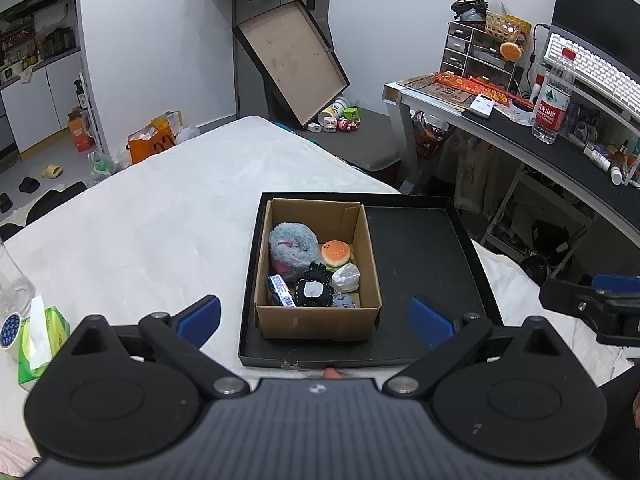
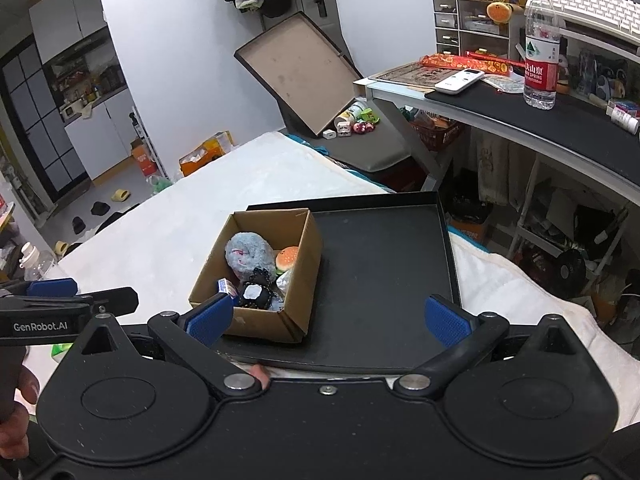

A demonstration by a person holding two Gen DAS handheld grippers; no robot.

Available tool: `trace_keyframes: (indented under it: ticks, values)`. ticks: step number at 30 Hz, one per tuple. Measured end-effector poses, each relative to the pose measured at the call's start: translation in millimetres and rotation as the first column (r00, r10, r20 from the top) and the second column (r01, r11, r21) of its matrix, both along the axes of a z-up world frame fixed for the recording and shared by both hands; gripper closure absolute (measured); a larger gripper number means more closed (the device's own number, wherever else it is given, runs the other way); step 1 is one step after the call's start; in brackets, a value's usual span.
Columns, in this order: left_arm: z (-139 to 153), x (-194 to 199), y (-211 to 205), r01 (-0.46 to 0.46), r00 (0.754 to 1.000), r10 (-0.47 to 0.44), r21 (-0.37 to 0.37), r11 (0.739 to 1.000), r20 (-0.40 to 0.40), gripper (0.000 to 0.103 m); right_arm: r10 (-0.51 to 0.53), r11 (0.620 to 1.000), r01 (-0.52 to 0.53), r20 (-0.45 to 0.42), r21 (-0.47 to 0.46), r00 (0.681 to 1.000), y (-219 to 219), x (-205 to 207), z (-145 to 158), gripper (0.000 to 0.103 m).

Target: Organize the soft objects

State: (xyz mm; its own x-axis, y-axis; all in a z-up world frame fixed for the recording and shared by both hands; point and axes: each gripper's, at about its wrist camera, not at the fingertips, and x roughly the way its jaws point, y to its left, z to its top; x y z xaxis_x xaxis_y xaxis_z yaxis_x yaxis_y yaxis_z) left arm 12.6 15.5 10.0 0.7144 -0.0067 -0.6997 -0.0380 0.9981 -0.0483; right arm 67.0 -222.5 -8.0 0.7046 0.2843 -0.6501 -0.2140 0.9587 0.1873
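Soft toys sit gathered in cardboard box (image 1: 318, 312) on black tray (image 1: 420, 240), keeping them contained. Left tongs (image 1: 316, 318) and right tongs (image 2: 328, 318) wide, empty, both short of tray.

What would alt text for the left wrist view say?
An open gripper hovers before a cardboard box of soft toys, including a grey plush and a burger squishy, sitting in a black tray on a white bed.

Water bottle (image 2: 541, 46) upright on desk (image 2: 520, 116) (red label); tissue pack (image 1: 38, 344) on bed (image 1: 152, 216).
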Motion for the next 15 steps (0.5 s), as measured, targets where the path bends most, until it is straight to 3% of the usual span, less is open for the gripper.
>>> trace_keyframes:
  ticks: [15]
  values:
    - [-3.5,8.0,1.1,-0.003,1.000,0.003,-0.003,1.000,-0.004,0.003,0.005,1.000,-0.005,-0.004,0.000,1.000,1.1,3.1,-3.7,0.000]
